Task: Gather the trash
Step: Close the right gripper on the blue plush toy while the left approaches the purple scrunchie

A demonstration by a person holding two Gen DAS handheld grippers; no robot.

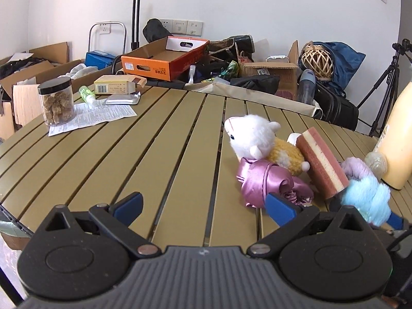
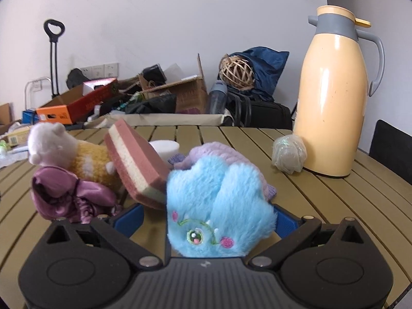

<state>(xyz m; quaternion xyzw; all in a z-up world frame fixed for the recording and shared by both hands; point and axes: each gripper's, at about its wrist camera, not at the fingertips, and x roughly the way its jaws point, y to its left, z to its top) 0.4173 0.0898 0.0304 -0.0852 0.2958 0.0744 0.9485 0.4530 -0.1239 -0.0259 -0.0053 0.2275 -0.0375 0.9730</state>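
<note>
Right gripper fingertips (image 2: 283, 219) largely hidden behind the blue plush toy (image 2: 219, 206); grip unconfirmed. Thermos (image 1: 399, 134) cut off at right frame edge. Leaflet (image 1: 97, 116) print illegible.

The right tongs (image 2: 207, 217) stand wide around a fluffy blue plush (image 2: 219, 206) on the slatted bench (image 2: 334, 200), a yellow thermos (image 2: 334, 103) well apart.

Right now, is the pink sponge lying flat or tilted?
Tilted: the pink sponge leans against the yellow-bodied plush toy, one end lifted.
</note>
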